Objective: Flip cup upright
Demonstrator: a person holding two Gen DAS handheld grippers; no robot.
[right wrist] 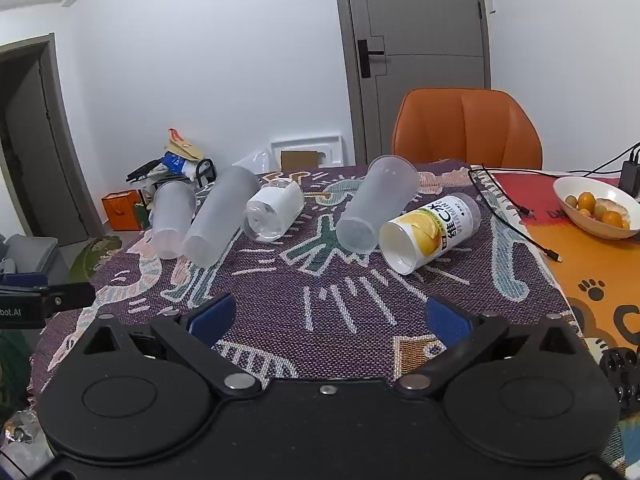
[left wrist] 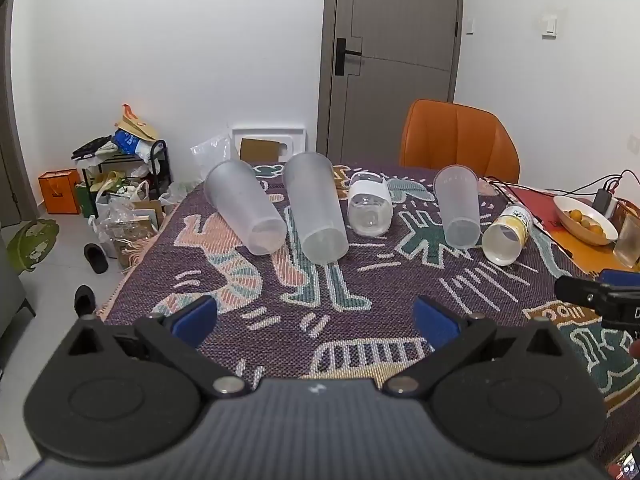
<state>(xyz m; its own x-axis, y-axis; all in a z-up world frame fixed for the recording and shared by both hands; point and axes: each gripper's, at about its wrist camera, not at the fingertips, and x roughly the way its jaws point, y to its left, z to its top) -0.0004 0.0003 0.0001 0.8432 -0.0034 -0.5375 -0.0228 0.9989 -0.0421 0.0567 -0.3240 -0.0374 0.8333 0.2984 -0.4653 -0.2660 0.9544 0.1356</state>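
Note:
Several cups lie on their sides in a row on the patterned cloth (left wrist: 320,288). From the left: a frosted cup (left wrist: 244,208), a taller frosted cup (left wrist: 316,208), a clear cup with a white band (left wrist: 370,206), a smaller frosted cup (left wrist: 458,212) and a yellow-labelled cup (left wrist: 506,236). The right wrist view shows the same row: frosted cups (right wrist: 172,220), (right wrist: 220,216), the banded cup (right wrist: 274,210), a frosted cup (right wrist: 376,208) and the yellow cup (right wrist: 430,232). My left gripper (left wrist: 316,320) is open and empty, short of the row. My right gripper (right wrist: 328,320) is open and empty, short of the yellow cup.
A white bowl of orange fruit (right wrist: 596,208) and black cables (right wrist: 512,220) lie on the right part of the table. An orange chair (right wrist: 466,128) stands behind the table. Bags and clutter (left wrist: 120,184) sit on the floor at the left.

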